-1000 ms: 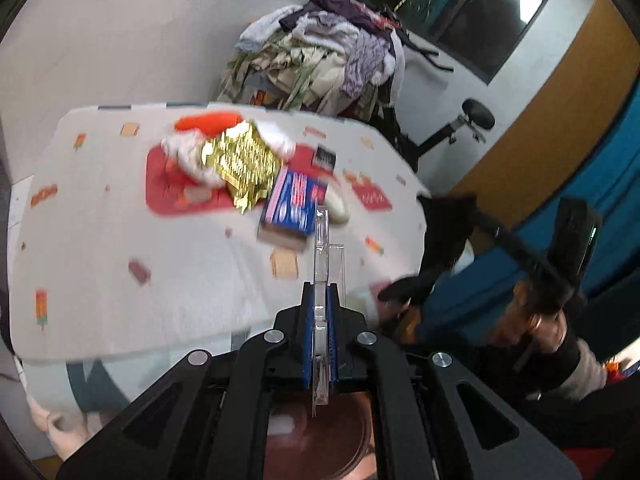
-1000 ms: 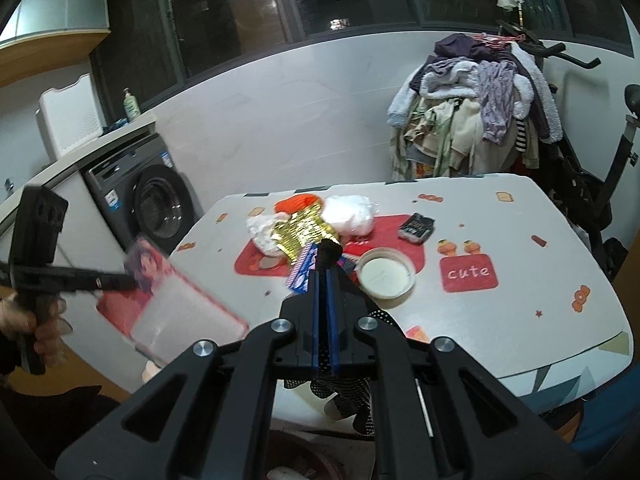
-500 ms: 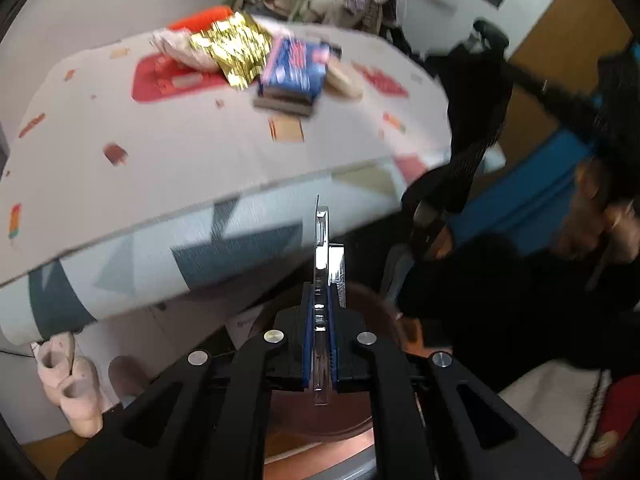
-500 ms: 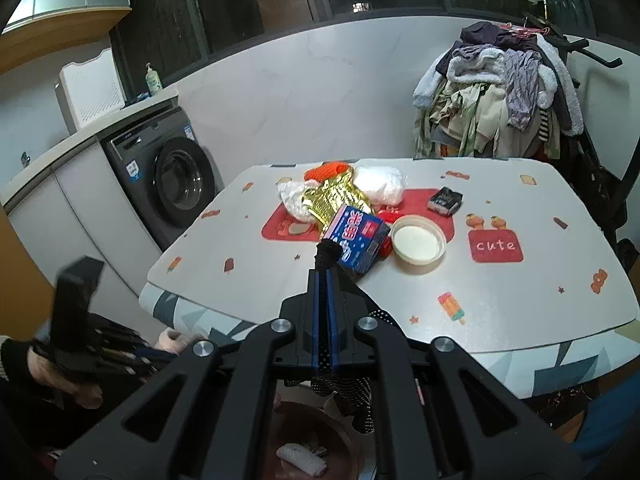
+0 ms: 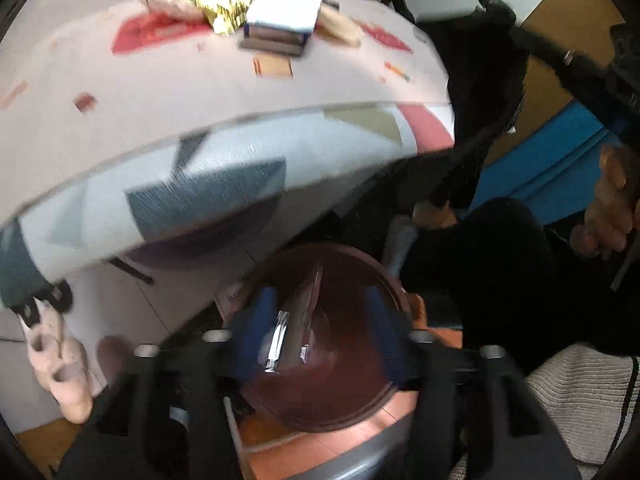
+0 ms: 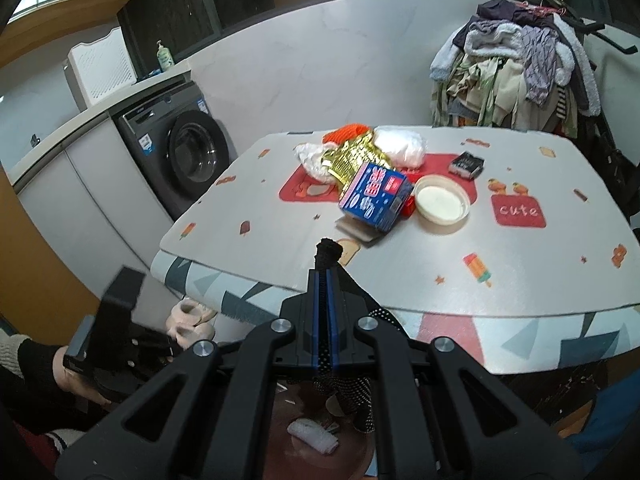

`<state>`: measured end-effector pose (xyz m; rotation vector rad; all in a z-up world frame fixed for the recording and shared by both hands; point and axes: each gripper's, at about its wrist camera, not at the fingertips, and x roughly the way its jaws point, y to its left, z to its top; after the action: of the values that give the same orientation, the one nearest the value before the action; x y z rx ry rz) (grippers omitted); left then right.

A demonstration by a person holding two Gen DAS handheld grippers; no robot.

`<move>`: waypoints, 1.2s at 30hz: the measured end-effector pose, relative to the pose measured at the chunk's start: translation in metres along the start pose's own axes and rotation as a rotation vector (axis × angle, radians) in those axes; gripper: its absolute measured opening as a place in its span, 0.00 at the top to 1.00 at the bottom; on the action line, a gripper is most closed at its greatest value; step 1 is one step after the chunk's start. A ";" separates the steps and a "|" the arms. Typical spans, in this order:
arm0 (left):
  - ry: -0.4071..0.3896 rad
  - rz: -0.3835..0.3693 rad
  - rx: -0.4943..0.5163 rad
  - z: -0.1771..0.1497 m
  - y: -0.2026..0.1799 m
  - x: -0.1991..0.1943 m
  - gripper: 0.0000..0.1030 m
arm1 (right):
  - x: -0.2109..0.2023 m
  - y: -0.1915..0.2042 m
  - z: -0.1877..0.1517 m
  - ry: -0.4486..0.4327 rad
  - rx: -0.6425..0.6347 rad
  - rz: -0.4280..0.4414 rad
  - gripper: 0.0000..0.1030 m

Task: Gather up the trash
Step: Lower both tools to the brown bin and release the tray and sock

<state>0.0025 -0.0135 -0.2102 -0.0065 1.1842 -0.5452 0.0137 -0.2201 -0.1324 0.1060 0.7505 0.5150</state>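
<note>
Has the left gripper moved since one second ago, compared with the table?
Yes. The left gripper has gone down from above the table to below its edge, over the brown bin, jaws opening.

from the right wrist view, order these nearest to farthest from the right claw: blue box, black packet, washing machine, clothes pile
1. blue box, on the table just beyond the right claw
2. black packet, farther back on the table, to the right
3. washing machine and clothes pile: both beyond the table, left and right; too close to call
</note>
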 end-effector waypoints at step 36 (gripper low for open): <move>-0.279 0.188 -0.180 0.006 0.024 -0.090 0.06 | 0.090 0.014 -0.087 0.444 0.159 0.081 0.90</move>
<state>-0.0065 0.0427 -0.1359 -0.1204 0.9455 -0.2609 0.0045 -0.1721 -0.2490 0.1733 1.2259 0.5626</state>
